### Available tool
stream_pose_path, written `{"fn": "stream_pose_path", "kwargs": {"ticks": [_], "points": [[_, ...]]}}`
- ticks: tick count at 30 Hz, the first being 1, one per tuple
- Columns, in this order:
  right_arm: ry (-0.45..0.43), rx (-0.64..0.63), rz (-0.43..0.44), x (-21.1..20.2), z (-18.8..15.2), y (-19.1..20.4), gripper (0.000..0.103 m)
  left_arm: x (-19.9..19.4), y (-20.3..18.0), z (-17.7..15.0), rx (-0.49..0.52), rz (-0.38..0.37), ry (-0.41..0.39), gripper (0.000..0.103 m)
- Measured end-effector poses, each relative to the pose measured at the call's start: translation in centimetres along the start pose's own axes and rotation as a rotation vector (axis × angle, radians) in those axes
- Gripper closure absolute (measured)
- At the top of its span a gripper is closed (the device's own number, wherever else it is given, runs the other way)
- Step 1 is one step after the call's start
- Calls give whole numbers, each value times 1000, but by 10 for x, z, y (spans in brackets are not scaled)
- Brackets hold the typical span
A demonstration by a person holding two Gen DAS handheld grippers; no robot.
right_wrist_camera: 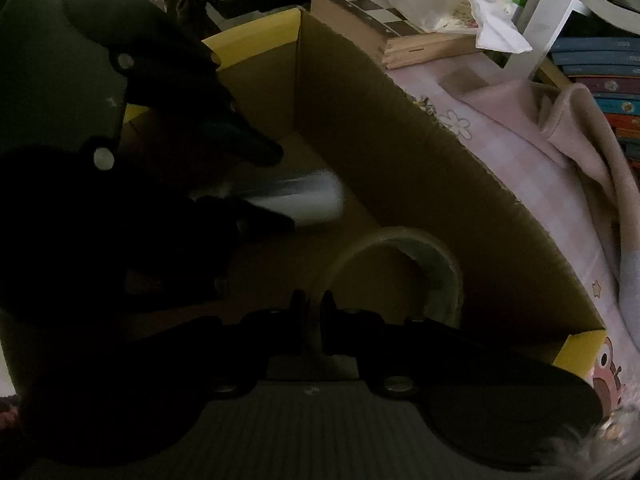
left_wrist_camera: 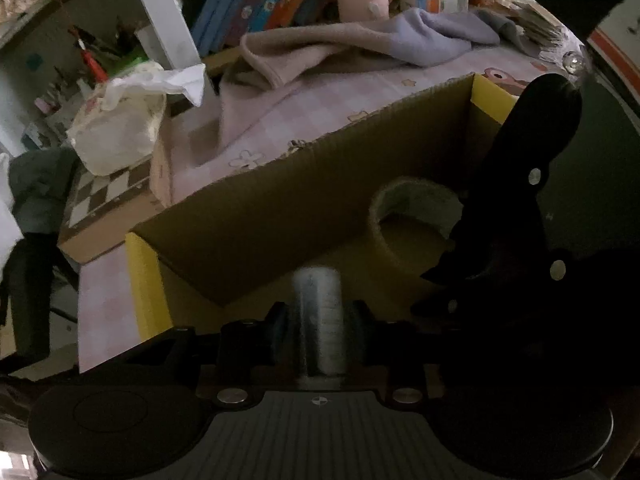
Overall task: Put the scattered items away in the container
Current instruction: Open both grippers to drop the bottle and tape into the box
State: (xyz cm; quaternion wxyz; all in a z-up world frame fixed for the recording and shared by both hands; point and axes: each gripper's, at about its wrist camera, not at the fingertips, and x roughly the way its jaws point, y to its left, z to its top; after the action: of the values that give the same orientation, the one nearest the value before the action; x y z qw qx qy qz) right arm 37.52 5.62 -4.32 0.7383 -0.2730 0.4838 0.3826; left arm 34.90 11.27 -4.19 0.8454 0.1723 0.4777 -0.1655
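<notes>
Inside the open brown cardboard box (right_wrist_camera: 420, 168)

A translucent ring-shaped tape roll (right_wrist_camera: 404, 268) lies on its floor, a silvery cylinder (right_wrist_camera: 304, 196) beside it (between the left gripper's (left_wrist_camera: 318, 332) fingers).

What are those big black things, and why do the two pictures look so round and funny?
They are tongs, one held in each of a person's hands. Each carries a small camera with a bulging lens, so one picture looks along the left tongs and one along the right tongs. Both reach into a cardboard box on a pink checked cloth. The left tongs grip a silvery cylinder; it also shows in the other picture. The right tongs look nearly closed, holding nothing I can see. A roll of tape lies in the box.
</notes>
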Motion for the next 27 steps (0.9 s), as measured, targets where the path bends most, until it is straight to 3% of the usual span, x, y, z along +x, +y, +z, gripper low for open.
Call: {"fn": "stream_pose_path", "kwargs": {"ticks": [6, 7, 10, 11, 16, 20, 27], "points": [[-34, -10, -7, -6, -3, 0, 89, -5, -3, -1, 23, 25, -34, 58], [-44, -9, -10, -9, -5, 0, 86, -8, -3, -1, 22, 34, -44, 55], [-88, -2, -14, -24, -9, 0, 64, -24, -1, 1, 9, 74, -92, 34], [-107, 3, -9, -30, -10, 0, 62, -31, 0, 1, -2, 76, -114, 30], [-211, 30, -37, -65, -15, 6, 62, -68, -1, 2, -34, 93, -213, 26], [-315, 25, -105, -99, -26, 16, 62, -102, -10, -5, -50, 136, -305, 18], [-489, 86, -237, -155, -59, 32, 62, -158, -28, -31, -133, 158, -446, 17]]}}
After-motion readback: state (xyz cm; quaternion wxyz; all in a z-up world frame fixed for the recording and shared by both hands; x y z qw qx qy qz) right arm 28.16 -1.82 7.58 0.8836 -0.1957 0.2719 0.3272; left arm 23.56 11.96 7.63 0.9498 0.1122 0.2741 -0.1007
